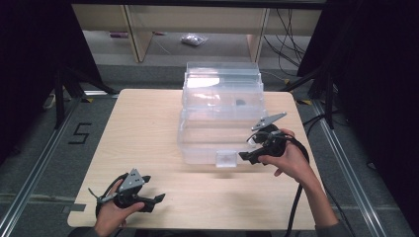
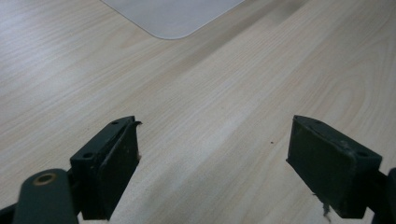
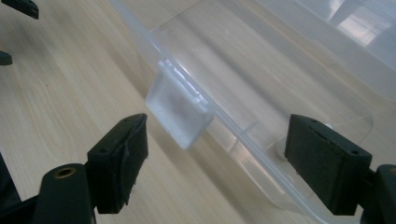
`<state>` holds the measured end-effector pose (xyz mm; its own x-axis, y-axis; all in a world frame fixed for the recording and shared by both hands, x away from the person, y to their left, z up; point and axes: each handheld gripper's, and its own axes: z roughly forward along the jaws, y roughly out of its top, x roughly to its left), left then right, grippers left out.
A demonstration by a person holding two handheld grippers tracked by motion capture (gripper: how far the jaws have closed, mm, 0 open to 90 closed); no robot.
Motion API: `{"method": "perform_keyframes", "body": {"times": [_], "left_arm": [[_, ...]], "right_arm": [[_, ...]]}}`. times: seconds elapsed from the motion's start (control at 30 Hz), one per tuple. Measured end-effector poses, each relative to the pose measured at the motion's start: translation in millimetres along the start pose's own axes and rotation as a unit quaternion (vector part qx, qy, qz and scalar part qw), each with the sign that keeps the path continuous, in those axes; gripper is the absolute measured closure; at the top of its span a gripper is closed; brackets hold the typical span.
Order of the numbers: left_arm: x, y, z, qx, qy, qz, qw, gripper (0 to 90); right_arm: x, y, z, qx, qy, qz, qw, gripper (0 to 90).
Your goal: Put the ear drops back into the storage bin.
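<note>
A clear plastic box (image 1: 220,133) stands in the middle of the light wooden table (image 1: 148,128), its lid (image 1: 222,79) raised at the back. A frosted latch tab (image 1: 226,159) hangs from its front rim. My right gripper (image 1: 247,150) is held just right of that tab at the box's front right corner, open. In the right gripper view the latch tab (image 3: 180,109) and front wall (image 3: 280,70) lie ahead of the right gripper (image 3: 215,140), untouched. My left gripper (image 1: 154,190) rests low near the table's front left, open. Bare wood lies under the left gripper (image 2: 212,140).
A small dark thing (image 1: 240,102) lies inside the box near the back. A rounded corner of the box (image 2: 173,18) shows ahead of the left gripper. Black stands (image 1: 62,94) flank the table, and shelving (image 1: 143,29) stands beyond it.
</note>
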<state>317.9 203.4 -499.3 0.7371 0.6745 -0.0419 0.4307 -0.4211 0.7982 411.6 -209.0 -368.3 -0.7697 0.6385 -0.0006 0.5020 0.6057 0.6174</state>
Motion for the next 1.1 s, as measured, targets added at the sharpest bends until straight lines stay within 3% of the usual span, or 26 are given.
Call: {"method": "perform_keyframes", "body": {"times": [0.03,0.2,0.33,0.37,0.43,0.5,0.63,0.97,1.07,1.1], "left_arm": [[0.0,0.0,-0.1,0.000,0.000,0.000,1.0000,15.8],[0.0,0.0,-0.2,0.000,0.000,0.000,1.0000,15.9],[0.0,0.1,-0.2,0.000,0.000,0.001,1.0000,15.8],[0.0,0.1,-0.1,-0.001,0.000,0.001,1.0000,15.9],[0.0,0.1,-0.2,0.000,0.000,0.001,1.0000,15.9],[0.0,0.1,-0.2,0.000,0.000,0.001,1.0000,15.9],[-0.1,0.1,-0.3,0.000,0.000,0.001,1.0000,15.9],[0.5,0.4,-0.3,-0.002,0.002,0.006,1.0000,15.9],[0.3,0.1,0.1,-0.005,0.004,0.007,1.0000,15.9],[-1.9,-0.1,0.9,-0.010,0.000,-0.005,0.9999,15.9]], "right_arm": [[2.5,-1.8,-1.2,0.001,0.005,0.014,0.9999,22.0],[4.1,-6.4,1.0,-0.012,0.004,0.008,0.9999,21.9],[6.4,-9.9,-0.4,-0.010,-0.004,0.019,0.9998,21.6],[7.7,-10.4,-1.6,-0.008,0.004,0.022,0.9997,21.6],[8.8,-12.1,-0.8,-0.017,0.014,0.009,0.9997,21.5],[9.1,-13.5,1.1,-0.029,0.008,-0.001,0.9995,21.5],[13.4,-16.4,1.0,-0.023,0.016,0.006,0.9996,21.3],[19.5,-21.7,2.6,-0.041,0.018,0.008,0.9990,20.9],[19.5,-22.4,3.3,-0.041,0.014,-0.005,0.9991,20.9],[20.5,-23.5,4.8,-0.038,0.015,-0.002,0.9992,20.9]]}}
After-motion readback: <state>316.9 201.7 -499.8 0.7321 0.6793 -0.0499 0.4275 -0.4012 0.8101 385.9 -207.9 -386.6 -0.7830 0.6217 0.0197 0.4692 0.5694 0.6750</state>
